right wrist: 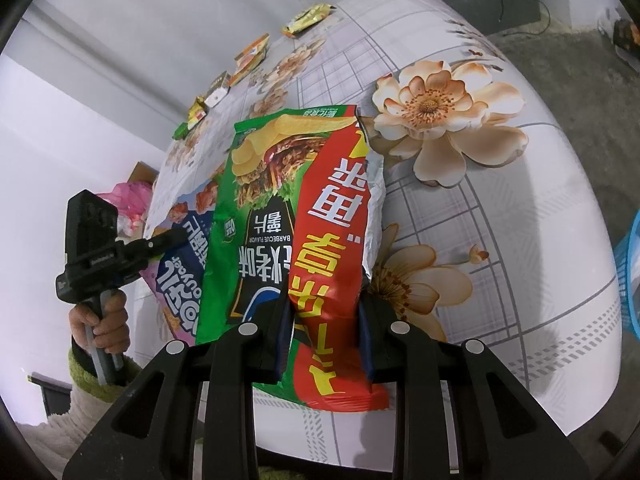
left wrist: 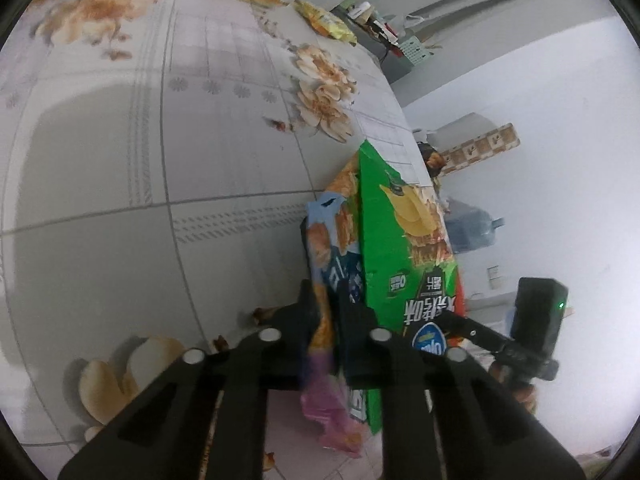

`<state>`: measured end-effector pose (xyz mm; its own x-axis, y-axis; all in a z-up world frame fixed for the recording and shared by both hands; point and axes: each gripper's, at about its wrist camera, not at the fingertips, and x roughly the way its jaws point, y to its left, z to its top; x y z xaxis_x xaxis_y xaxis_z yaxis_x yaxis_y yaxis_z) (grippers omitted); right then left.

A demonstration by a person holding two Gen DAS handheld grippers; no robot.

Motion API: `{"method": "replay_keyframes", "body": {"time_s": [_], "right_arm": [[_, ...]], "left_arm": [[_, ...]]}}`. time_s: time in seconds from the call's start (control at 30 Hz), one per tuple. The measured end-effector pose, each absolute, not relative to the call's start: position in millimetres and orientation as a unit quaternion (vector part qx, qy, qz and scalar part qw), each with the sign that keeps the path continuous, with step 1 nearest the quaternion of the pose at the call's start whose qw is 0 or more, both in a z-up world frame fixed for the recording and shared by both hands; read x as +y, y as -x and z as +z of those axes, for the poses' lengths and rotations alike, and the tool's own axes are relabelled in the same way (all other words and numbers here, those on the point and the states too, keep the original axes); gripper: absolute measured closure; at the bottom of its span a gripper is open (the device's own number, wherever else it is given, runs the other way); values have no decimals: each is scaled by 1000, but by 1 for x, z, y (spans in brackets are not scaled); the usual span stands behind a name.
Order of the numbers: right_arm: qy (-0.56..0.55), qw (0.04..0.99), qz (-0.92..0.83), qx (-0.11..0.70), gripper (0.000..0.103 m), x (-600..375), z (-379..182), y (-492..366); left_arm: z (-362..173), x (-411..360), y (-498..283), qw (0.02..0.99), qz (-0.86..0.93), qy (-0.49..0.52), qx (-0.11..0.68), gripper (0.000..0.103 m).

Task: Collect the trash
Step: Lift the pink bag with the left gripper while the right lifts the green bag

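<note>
Left gripper (left wrist: pixel 329 320) half-hiding blue-pink packet (left wrist: pixel 326 248)

green bag (right wrist: pixel 256 184): "BARBECUE FLAVOR" in small white capitals, upside down; large white Chinese characters beside it, upside down
red bag (right wrist: pixel 340 240): big yellow Chinese characters, upside down
blue-pink bag (right wrist: pixel 188 280): white rounded lettering, not legible
far wrappers (right wrist: pixel 252 56): print too small to read

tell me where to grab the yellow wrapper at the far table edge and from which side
Judging by its pose, take the yellow wrapper by a crimped end seam, coming down from above with jaws across the seam. It lies flat on the flowered tablecloth, so a thin raised end looks easier than its broad face.
</note>
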<state>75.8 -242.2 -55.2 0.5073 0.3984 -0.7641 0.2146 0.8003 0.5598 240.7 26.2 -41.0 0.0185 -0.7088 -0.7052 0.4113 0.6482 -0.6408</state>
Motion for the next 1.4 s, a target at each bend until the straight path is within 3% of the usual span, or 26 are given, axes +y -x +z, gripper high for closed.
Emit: {"method": "replay_keyframes", "body": {"time_s": [0.5, 1.4], "right_arm": [[-421, 796, 106, 421, 79, -269, -40, -49], [-445, 831, 105, 317, 79, -312, 8, 10]], "left_arm": [[4, 33, -225, 769, -381, 93, 505, 101], [97, 12, -187, 835, -398, 43, 378, 101]]}}
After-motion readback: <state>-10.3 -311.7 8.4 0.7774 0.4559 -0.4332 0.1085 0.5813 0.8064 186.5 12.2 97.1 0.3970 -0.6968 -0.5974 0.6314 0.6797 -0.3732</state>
